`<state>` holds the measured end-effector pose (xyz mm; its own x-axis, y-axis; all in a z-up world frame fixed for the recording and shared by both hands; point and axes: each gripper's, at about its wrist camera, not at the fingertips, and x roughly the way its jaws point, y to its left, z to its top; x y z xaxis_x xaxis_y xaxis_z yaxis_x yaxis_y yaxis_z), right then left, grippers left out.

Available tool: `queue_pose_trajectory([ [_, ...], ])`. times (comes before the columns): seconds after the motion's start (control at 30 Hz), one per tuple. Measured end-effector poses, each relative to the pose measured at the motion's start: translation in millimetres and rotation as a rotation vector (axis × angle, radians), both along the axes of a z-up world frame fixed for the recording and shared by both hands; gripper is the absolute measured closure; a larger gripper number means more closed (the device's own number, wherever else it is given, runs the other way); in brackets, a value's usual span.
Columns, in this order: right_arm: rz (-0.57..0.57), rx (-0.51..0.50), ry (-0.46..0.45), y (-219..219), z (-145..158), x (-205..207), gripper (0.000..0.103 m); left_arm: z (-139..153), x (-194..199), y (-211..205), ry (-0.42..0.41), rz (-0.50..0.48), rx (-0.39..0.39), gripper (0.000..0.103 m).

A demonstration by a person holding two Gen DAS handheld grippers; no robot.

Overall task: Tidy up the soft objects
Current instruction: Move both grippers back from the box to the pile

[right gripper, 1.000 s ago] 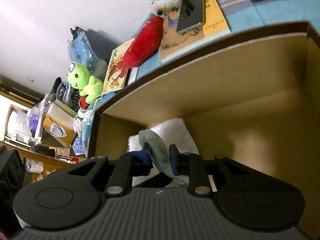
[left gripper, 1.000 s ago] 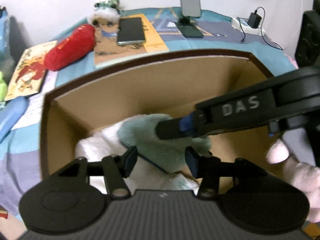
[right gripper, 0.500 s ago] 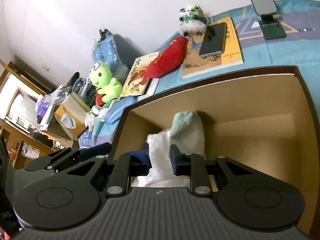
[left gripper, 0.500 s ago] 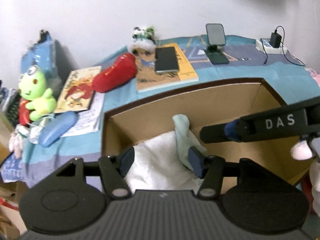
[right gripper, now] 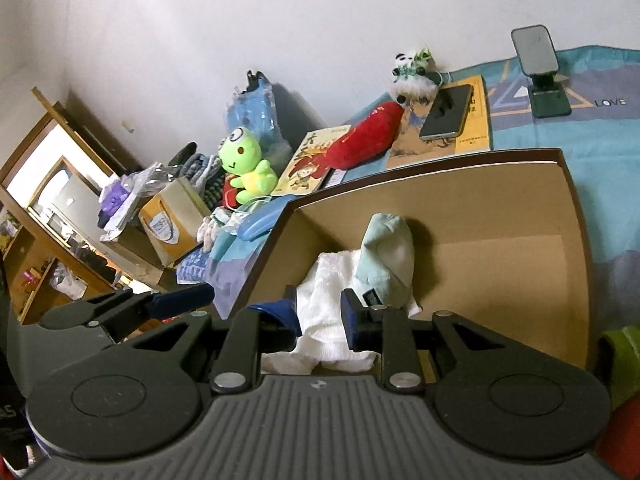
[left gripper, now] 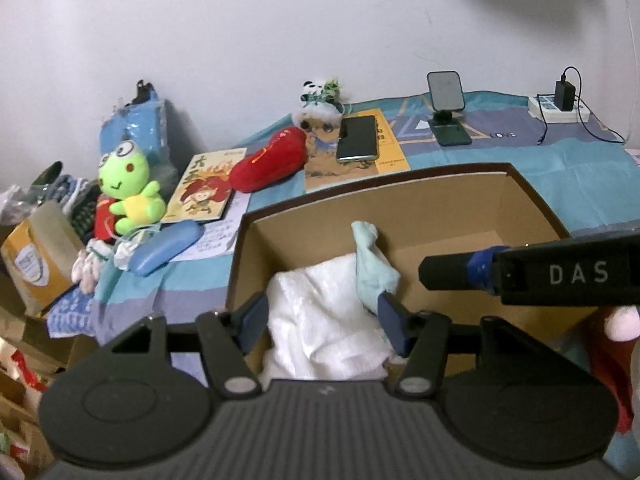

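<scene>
While hovering over the cardboard box (left gripper: 532, 216), left gripper (left gripper: 320, 316) spread wide, pinching nothing. Right gripper (right gripper: 320, 320) likewise parted and empty above a fluffy white towel (right gripper: 328, 288). Inside the box: a crumpled mint-green cloth (left gripper: 372, 264) standing upright against the towel's left-hand heap. From the left view only: a charger and power strip (left gripper: 560, 100) at the far corner. From the right view only: wooden shelving (right gripper: 40, 216). On the surface outside: a plush green frog (left gripper: 128, 188), smooth red plush (left gripper: 268, 160), glossy phone (left gripper: 358, 138).
</scene>
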<state>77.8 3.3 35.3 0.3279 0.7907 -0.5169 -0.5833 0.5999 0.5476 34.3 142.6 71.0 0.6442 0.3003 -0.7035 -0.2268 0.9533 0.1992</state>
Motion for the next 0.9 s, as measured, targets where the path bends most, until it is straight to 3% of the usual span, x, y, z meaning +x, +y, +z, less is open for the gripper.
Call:
queue_pose_trajectory([
  [0.2,-0.005,0.017,-0.005,-20.4,-7.1,-16.9,0.096,-2.2,-18.3,-21.6,0.003,0.051,0.038,0.042],
  [0.47,-0.001,0.046,0.013,-46.8,-27.3,-34.5,0.095,-16.2,-29.9,-47.3,0.037,0.095,0.031,0.041],
  [0.9,-0.084,-0.019,0.028,-124.8,-72.0,-51.1,0.095,-62.3,-40.2,-99.2,0.110,-0.027,-0.096,0.041],
])
